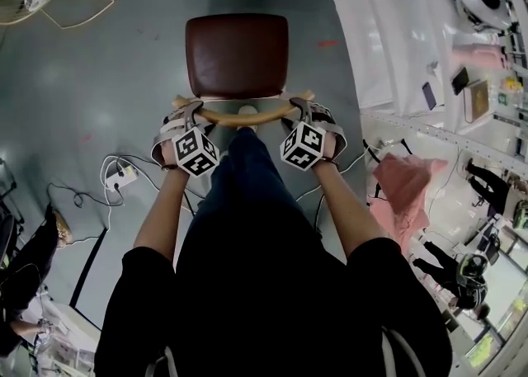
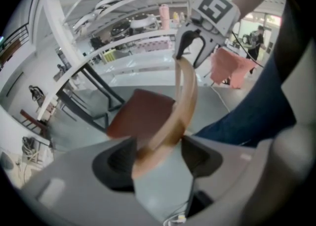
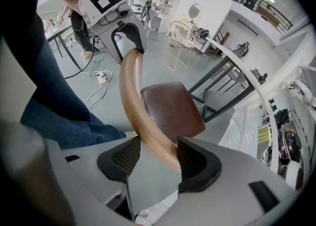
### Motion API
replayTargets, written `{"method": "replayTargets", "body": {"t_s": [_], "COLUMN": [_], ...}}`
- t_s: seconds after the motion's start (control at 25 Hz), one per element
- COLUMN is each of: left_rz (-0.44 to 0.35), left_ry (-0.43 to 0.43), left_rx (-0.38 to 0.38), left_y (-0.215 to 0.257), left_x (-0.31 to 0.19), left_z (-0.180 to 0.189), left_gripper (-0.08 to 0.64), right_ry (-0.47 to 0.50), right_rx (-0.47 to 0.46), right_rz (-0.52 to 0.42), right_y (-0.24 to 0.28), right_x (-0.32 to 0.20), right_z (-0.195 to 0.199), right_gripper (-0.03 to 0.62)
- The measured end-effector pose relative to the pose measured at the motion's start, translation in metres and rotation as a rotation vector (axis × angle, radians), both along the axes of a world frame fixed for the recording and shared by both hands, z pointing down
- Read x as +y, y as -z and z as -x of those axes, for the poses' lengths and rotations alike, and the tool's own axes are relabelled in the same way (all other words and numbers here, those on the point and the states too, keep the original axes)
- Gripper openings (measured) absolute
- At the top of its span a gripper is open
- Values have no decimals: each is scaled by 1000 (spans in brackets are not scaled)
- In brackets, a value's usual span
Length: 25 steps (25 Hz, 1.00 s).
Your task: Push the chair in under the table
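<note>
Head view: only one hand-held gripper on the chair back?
No, the left hand-held gripper and right hand-held gripper each clamp an end of the curved wooden backrest.

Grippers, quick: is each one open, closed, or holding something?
Left gripper: closed on the chair's wooden backrest, left end.
Right gripper: closed on the same backrest, right end.

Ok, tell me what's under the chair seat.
Only grey floor shows around the brown seat. Seen from above, the seat covers everything directly beneath it.
</note>
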<state>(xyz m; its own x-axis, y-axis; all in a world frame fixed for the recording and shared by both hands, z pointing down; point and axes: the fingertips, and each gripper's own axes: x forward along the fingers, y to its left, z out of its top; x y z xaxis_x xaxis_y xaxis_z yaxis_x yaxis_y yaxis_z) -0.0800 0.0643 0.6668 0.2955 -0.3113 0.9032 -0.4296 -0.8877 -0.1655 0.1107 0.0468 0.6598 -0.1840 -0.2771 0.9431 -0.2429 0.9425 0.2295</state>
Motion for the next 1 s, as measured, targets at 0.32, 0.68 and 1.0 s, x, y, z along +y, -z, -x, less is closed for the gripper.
{"method": "replayTargets", "body": {"t_s": [0.32,0.68,1.0], "left_rz": [20,19,36], "left_ry": [22,56,52], "left_rx": [-21,-53,-72], "left_y": [-1,-5,-6], "left_x": [-58,-121,-168], "left_z": [13,25,39], "left_gripper": [288,295,296], "right_ry": [19,32,32], "right_rx": [-6,-27,-34], "right_rz": [10,6,-3], "right_y": [0,-1,-1], "right_x": [-60,-123,-168], "right_z": [13,24,38], "right_gripper": [210,211,211]}}
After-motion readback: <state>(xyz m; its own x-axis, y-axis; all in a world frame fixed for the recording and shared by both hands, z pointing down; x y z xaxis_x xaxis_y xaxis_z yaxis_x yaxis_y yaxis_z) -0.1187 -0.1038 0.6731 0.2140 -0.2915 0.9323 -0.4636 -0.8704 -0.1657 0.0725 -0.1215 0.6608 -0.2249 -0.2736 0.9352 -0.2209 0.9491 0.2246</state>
